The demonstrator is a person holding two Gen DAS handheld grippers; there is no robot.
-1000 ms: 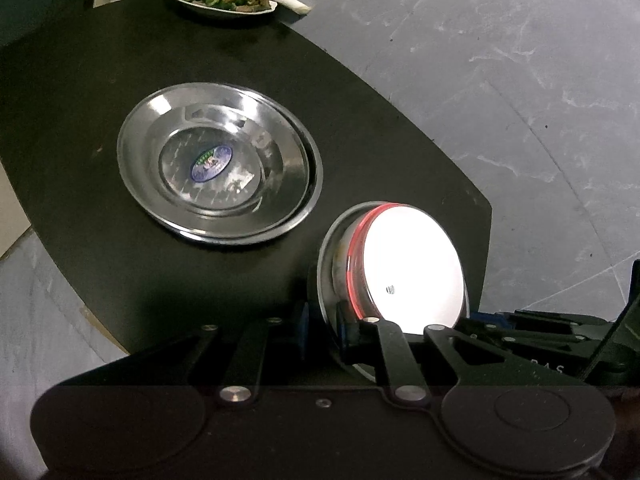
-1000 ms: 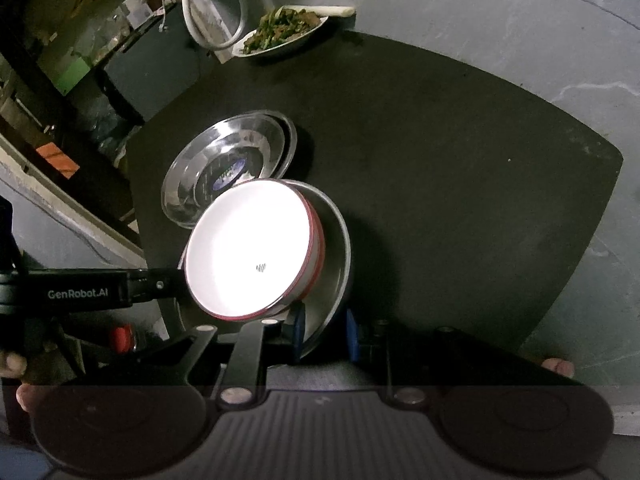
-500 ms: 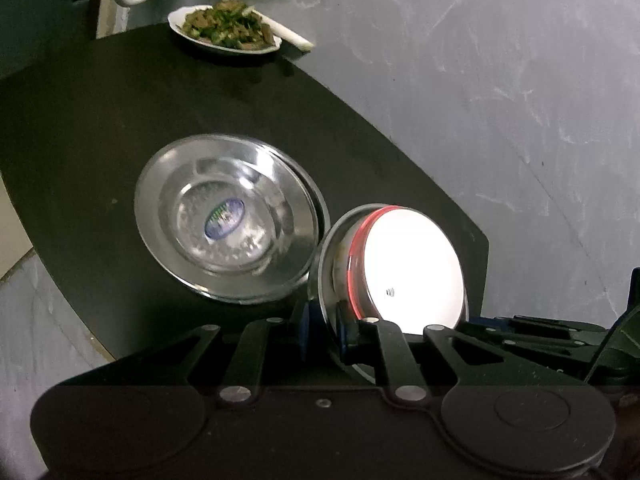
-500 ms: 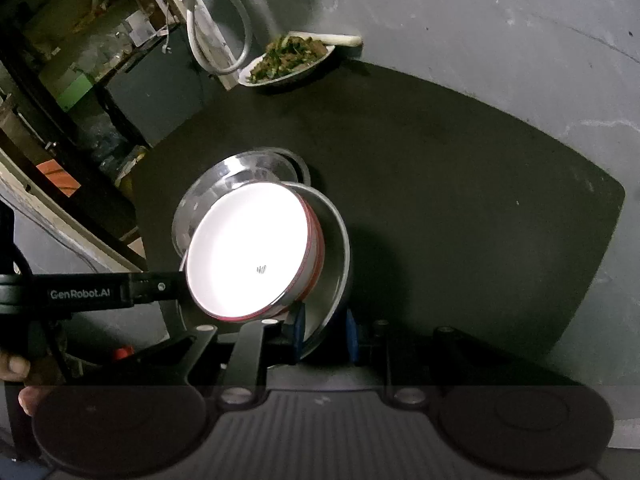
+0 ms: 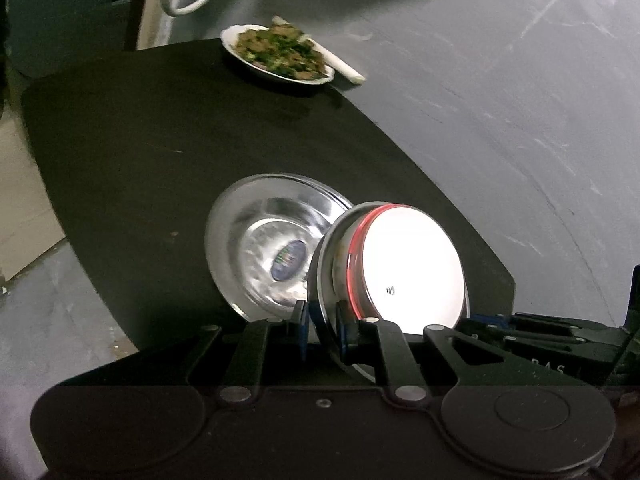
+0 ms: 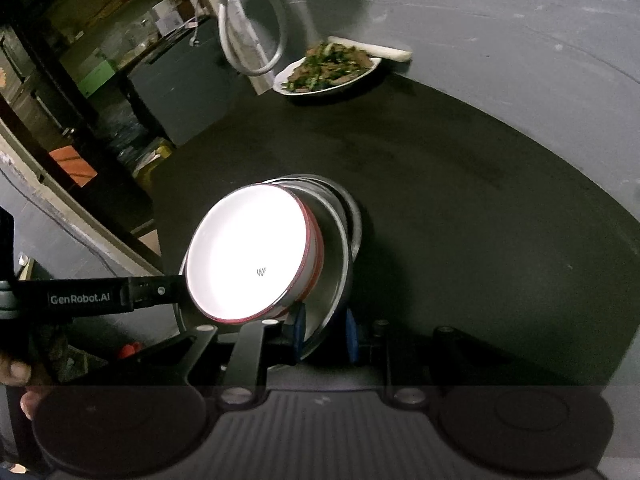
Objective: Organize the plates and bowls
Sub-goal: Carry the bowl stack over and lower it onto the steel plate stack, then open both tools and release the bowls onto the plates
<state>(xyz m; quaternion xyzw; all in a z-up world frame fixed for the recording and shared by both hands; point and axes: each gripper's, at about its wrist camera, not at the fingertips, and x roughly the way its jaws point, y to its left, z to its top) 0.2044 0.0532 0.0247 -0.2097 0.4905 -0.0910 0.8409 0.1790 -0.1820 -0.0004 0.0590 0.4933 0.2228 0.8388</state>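
Both grippers pinch one tilted steel plate (image 5: pixel 326 280) by its rim: left gripper (image 5: pixel 322 328) on its left edge, right gripper (image 6: pixel 322 330) on its right edge. A red-rimmed white bowl (image 5: pixel 412 268) sits in it. Plate hangs over, possibly touching, stacked steel plates (image 5: pixel 260 240) on the black worktop (image 5: pixel 140 140); food dish (image 5: pixel 278 54) far back
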